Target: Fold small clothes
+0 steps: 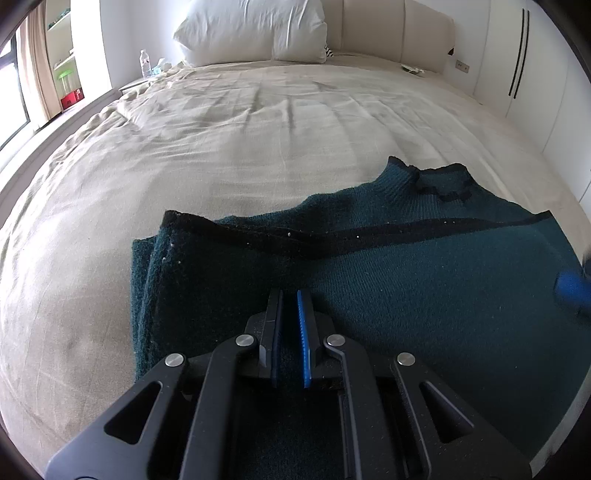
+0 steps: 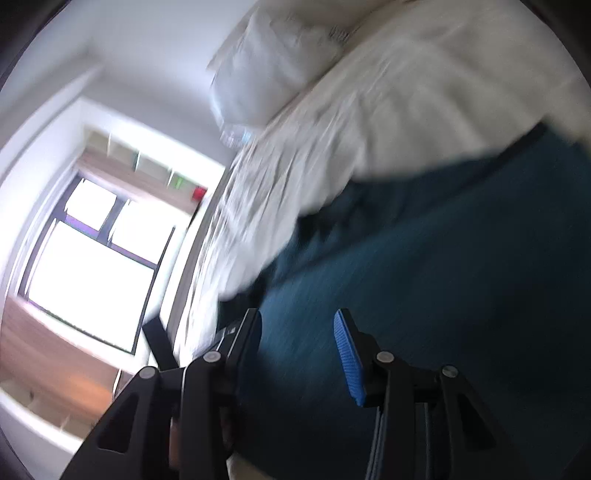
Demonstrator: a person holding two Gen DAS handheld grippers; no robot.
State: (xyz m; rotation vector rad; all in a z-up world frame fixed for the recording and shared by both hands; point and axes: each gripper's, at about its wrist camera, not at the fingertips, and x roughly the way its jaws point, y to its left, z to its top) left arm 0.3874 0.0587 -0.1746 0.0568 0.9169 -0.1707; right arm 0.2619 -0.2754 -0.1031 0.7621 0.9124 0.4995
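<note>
A dark teal knit sweater point(image 1: 406, 273) with black trim lies on the beige bed sheet point(image 1: 221, 155), its left part folded over with a black-edged hem on top. My left gripper point(image 1: 290, 295) is over the sweater's near part, jaws nearly closed with a narrow gap and nothing between the pads. A blurred blue pad of my right gripper point(image 1: 570, 290) shows at the right edge. In the blurred, tilted right wrist view my right gripper point(image 2: 297, 317) is open and empty above the sweater point(image 2: 443, 277).
White pillows point(image 1: 255, 29) and a padded headboard point(image 1: 399, 29) stand at the bed's far end. A water bottle point(image 1: 146, 63) sits on a bedside stand at far left. A window point(image 2: 92, 266) and shelves are left of the bed, white wardrobe doors point(image 1: 517, 74) right.
</note>
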